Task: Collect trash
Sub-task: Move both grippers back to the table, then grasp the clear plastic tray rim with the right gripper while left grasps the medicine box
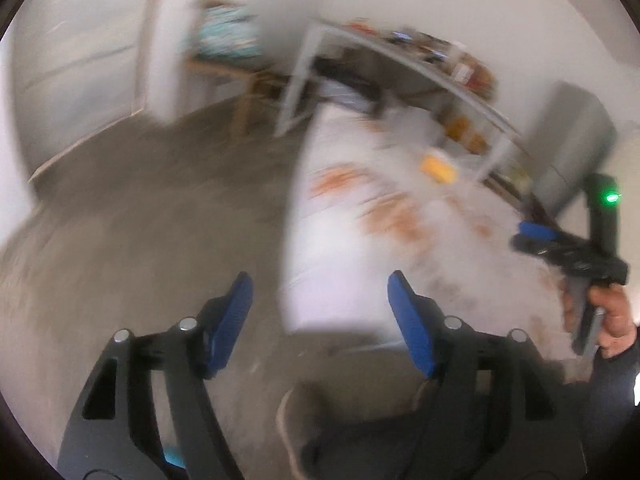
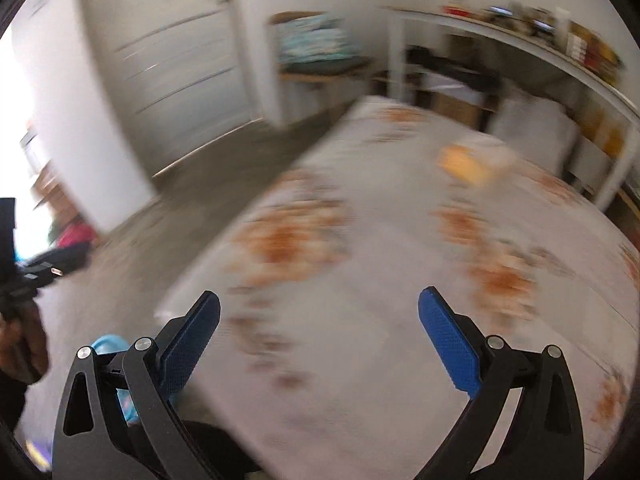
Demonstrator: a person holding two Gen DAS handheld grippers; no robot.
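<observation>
Hanging over the near edge of a cloth-covered table [image 2: 392, 280], the right gripper [image 2: 320, 336] has its blue pads spread wide with nothing between them. The left gripper [image 1: 320, 316], low in its own frame, is also spread wide and empty, half over the grey floor [image 1: 152, 220] and half over the table's corner. Both views are smeared by motion blur.

An orange-yellow object [image 2: 466, 166], likely the trash, lies on the cloth toward the table's far side, upper right of centre in the right wrist view; in the left wrist view it sits right of centre [image 1: 438, 168]. What it is I cannot tell. The cloth between it and either gripper looks bare apart from its printed orange flower patches.

A white shelving unit [image 2: 520, 36] with blurred jars and boxes runs along the upper right, close behind the table. A small wooden stand [image 2: 320, 68] carrying something teal stands against the white wall at upper centre, and a pale panelled door [image 2: 180, 64] fills the upper left. At the right edge of the left wrist view, a hand [image 1: 612, 320] grips the other tool's handle.
</observation>
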